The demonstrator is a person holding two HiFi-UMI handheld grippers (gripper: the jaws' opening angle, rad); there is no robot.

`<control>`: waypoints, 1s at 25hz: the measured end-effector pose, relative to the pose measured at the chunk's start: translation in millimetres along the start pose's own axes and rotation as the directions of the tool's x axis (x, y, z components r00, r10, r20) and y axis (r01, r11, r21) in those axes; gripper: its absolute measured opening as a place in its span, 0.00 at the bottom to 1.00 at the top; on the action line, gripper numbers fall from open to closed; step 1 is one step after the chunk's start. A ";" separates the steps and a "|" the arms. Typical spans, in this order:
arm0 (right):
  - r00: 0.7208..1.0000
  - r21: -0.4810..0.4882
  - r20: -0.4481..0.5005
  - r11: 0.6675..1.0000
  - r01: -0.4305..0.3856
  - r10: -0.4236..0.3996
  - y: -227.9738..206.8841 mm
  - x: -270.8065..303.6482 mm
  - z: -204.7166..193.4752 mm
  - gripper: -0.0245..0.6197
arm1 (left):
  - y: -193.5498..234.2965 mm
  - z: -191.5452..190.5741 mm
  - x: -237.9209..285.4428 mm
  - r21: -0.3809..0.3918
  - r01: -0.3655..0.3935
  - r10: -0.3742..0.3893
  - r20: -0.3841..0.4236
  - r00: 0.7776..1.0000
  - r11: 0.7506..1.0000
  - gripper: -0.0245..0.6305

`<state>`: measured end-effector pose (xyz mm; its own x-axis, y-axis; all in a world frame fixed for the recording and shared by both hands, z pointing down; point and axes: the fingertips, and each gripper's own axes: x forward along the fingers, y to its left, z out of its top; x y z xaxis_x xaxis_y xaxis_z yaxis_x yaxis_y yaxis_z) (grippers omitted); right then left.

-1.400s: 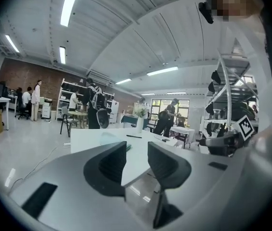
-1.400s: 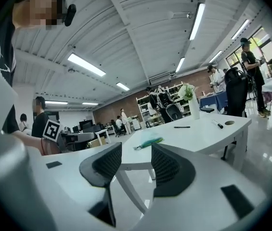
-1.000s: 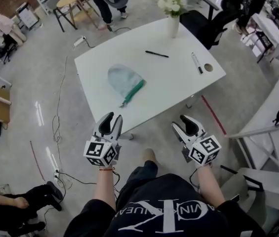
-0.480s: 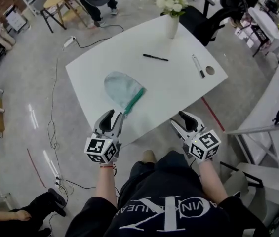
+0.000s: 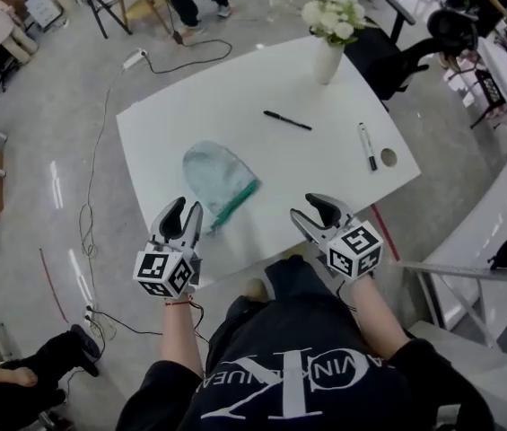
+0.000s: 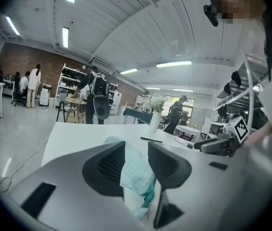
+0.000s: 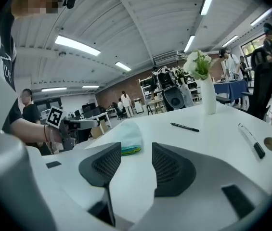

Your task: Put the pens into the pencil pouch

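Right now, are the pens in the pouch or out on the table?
Out. The black pen and the white marker both lie on the bare table, well apart from the pouch.

Before you, the white table: flower vase at its far corner; round hole near its right edge; floor cable left of it.

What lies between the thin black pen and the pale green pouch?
Nothing: head view shows bare white table between thin black pen and pale green fabric pouch.

White table: pouch near front edge, black pen centre, marker right, vase far edge.
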<state>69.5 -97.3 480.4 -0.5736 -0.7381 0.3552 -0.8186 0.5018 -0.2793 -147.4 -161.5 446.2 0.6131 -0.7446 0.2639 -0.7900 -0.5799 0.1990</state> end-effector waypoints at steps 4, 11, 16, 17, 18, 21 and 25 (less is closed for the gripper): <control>0.999 -0.026 -0.030 0.999 -0.044 0.043 -28.0 23.0 15.3 0.36 | 6.5 9.0 13.5 -0.025 -0.061 0.062 0.022 0.998 0.998 0.24; 0.990 -0.085 -0.140 0.996 -0.014 0.002 -81.2 60.7 21.0 0.36 | 11.1 -0.6 32.6 -0.068 -0.131 0.131 -0.001 0.991 0.989 0.24; 0.982 -0.132 -0.175 0.990 0.045 -0.068 -125.0 88.3 28.6 0.36 | 19.0 -9.4 33.9 -0.072 -0.197 0.196 -0.021 0.980 0.978 0.24; 0.980 -0.135 -0.181 0.989 0.060 -0.084 -134.1 93.9 30.4 0.36 | 20.4 -11.3 33.1 -0.078 -0.208 0.207 -0.023 0.978 0.975 0.24; 0.976 -0.137 -0.191 0.988 0.077 -0.102 -143.3 99.2 31.4 0.35 | 21.3 -13.6 32.1 -0.085 -0.218 0.217 -0.025 0.976 0.972 0.24; 0.961 -0.149 -0.230 0.981 0.124 -0.156 -170.0 114.1 32.5 0.35 | 23.7 -19.4 27.9 -0.099 -0.252 0.250 -0.032 0.968 0.963 0.24; 0.945 -0.164 -0.265 0.975 0.151 -0.190 -193.9 131.1 31.5 0.34 | 29.6 -23.9 20.3 -0.110 -0.297 0.294 -0.042 0.955 0.948 0.24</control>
<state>153.9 -305.6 553.1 -0.3937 -0.6737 0.6254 -0.8891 0.4518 -0.0730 -158.5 -185.9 480.0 0.3528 -0.8677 0.3502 -0.9319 -0.2924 0.2144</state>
